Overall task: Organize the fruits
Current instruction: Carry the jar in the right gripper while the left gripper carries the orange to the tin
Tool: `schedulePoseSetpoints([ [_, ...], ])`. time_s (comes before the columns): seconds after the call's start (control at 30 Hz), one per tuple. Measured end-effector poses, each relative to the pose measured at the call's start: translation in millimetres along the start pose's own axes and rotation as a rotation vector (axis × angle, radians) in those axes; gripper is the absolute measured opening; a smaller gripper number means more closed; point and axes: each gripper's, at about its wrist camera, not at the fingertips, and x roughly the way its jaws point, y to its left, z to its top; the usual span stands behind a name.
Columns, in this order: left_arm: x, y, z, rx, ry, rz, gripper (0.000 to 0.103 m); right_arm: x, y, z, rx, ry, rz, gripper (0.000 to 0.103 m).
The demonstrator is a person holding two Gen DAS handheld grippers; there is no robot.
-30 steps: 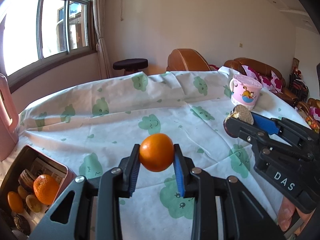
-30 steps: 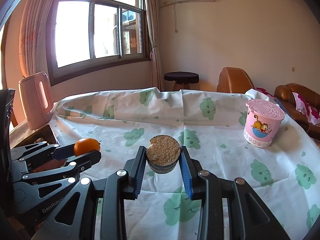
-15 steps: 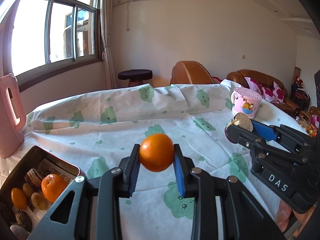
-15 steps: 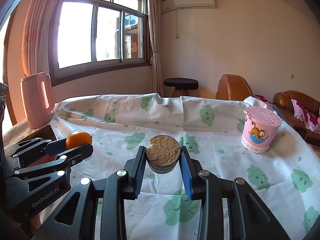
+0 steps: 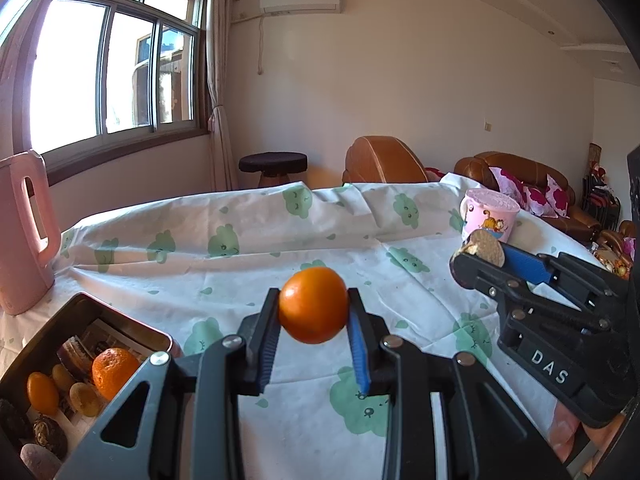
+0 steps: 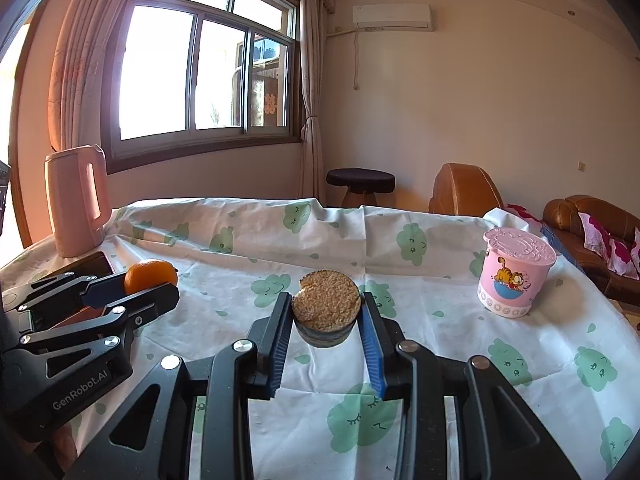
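My left gripper (image 5: 313,306) is shut on an orange (image 5: 313,304), held in the air above the clouded tablecloth. The same orange (image 6: 151,275) shows in the right wrist view, with the left gripper (image 6: 150,284) at the left. My right gripper (image 6: 325,312) is shut on a round cake with a crumb top (image 6: 326,307), also off the table. From the left wrist view, that cake (image 5: 486,246) sits at the tip of the right gripper (image 5: 482,254). A dark metal tin (image 5: 132,327) at lower left holds another orange (image 5: 113,372) and several small fruits and cakes.
A pink lidded cup (image 6: 517,273) stands on the table at the right. A pink kettle (image 6: 77,199) stands at the far left by the tin. A stool (image 6: 360,184) and leather sofas (image 6: 592,232) lie beyond the table.
Both views have tilted upward, showing more wall and ceiling. The orange and the cake stay gripped; the tin sits a little more to the right in the left wrist view.
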Motion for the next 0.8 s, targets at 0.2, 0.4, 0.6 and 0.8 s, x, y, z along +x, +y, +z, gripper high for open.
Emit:
schedulePoseSetpoints([
  [0.2, -5, -1, 0, 0.005, -0.019, 0.007, 0.033, -3, 2, 0, -0.004, -0.013, 0.000, 0.035],
  [0.4, -9, 0, -1, 0.002, -0.035, 0.013, 0.033, -6, 3, -1, -0.011, -0.028, -0.001, 0.035],
  [0.6, -17, 3, -3, -0.007, -0.060, 0.022, 0.033, -11, 7, -1, -0.024, -0.049, -0.001, 0.035],
  [0.8, -23, 6, -5, -0.021, -0.075, 0.022, 0.033, -16, 11, -1, -0.045, -0.076, -0.008, 0.035],
])
